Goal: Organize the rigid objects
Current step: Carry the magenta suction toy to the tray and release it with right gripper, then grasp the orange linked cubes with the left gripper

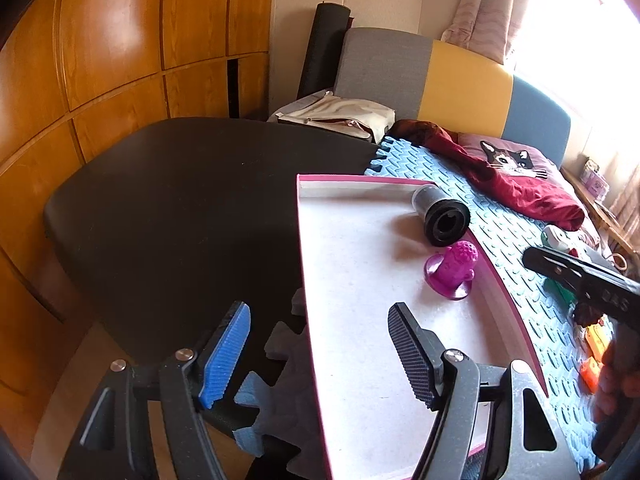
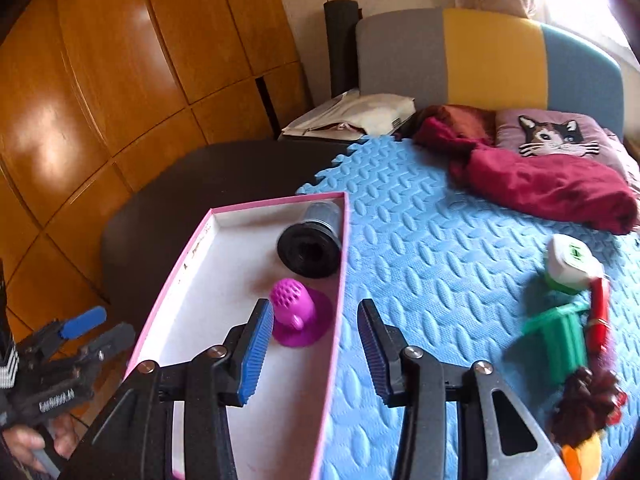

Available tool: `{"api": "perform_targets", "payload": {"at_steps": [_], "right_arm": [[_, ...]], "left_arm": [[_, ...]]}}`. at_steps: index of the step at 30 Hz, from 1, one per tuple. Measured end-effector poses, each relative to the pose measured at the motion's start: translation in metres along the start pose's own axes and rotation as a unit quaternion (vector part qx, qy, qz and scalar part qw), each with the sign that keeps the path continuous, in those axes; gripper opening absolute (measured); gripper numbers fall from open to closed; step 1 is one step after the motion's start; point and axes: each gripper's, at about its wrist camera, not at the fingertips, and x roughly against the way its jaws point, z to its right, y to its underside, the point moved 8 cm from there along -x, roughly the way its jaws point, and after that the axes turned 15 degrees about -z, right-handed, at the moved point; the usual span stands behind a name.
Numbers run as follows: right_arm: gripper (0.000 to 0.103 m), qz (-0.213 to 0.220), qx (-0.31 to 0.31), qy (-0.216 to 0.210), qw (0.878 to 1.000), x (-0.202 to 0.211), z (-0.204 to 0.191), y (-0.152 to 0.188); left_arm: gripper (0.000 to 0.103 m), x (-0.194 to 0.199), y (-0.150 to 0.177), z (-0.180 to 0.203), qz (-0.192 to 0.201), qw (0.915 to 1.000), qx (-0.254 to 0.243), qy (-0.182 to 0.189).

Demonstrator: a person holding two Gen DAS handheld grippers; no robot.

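A bed [image 2: 460,240] fills most of both views, covered with a blue foam mat [image 2: 432,216] of interlocking tiles. At its far end stands a headboard [image 2: 492,52] in grey, yellow and blue, and beside the bed there is a wooden wardrobe [image 1: 100,60]. A dark red cloth [image 2: 540,188] and a pillow with a cat picture [image 2: 556,136] lie near the headboard.

On the mat rests a shallow box [image 2: 200,264] with a pink rim and white inside. In the box, near its far end, lies a black cylinder [image 2: 310,244] on its side, and closer to the cameras a purple rubber piece [image 2: 298,314] with a round base. The two do not touch.

Outside the box, on the mat to the right, are a green and white container [image 2: 570,264], a green plastic piece [image 2: 556,340], a red pen-like thing [image 2: 600,316] and a brown tassel [image 2: 588,400], close together.

The right gripper [image 2: 316,344] hangs over the right wall of the box; its jaws are rather narrow and hold nothing. The left gripper [image 1: 320,356] is over the near left edge of the box, its jaws wide and empty
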Motion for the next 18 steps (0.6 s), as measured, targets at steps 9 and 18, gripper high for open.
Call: {"api": "perform_targets", "payload": {"at_steps": [9, 18], "right_arm": [[0.044, 0.019, -0.039, 0.055, 0.998, 0.048, 0.060, 0.032], [0.044, 0.108, -0.177, 0.145, 0.967, 0.115, 0.172, 0.061]], "left_arm": [[0.072, 0.006, 0.001, 0.019, 0.003, 0.9996, -0.028, 0.008], [0.072, 0.015, -0.002, 0.061, 0.004, 0.9953, -0.091, 0.033]]}}
